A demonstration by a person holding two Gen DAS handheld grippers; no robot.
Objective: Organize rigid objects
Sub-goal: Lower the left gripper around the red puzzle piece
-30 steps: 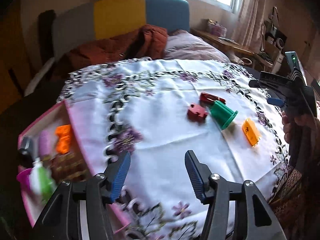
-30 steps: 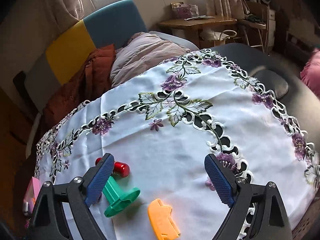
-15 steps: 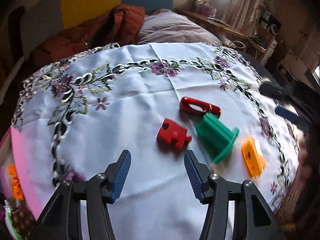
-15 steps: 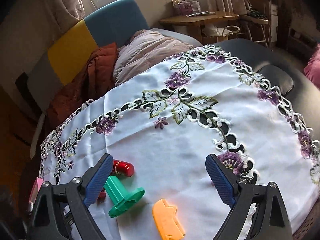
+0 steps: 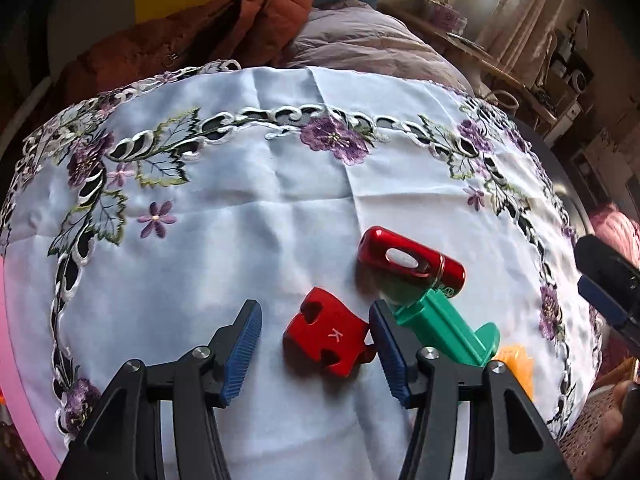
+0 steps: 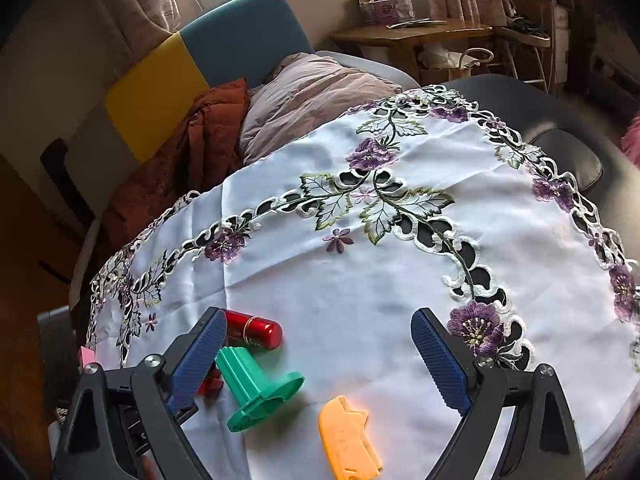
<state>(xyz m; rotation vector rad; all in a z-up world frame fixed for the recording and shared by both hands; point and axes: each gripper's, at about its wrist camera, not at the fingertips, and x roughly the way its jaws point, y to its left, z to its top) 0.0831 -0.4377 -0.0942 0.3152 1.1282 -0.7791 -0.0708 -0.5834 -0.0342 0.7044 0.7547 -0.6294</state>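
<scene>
Red puzzle-shaped block point(image 5: 326, 334) lies on the white embroidered tablecloth point(image 5: 248, 216), between the spread fingers of the left gripper point(image 5: 314, 340) — right finger point(image 5: 388, 354) at its edge, contact unclear. Just beyond: red cylinder point(image 5: 412, 262), green spool point(image 5: 444, 326), orange piece point(image 6: 348, 438). Right gripper point(image 6: 316, 362) hangs wide apart, holding nothing — green spool and orange piece lie between its fingers.

- My left gripper point(image 5: 314, 334) pads: ribbed blue rubber
- red cylinder point(image 5: 412, 261): glossy metal
- red puzzle piece point(image 5: 326, 334), green piece point(image 6: 256, 386): smooth plastic
- tablecloth point(image 6: 360, 280): embroidered cloth
</scene>
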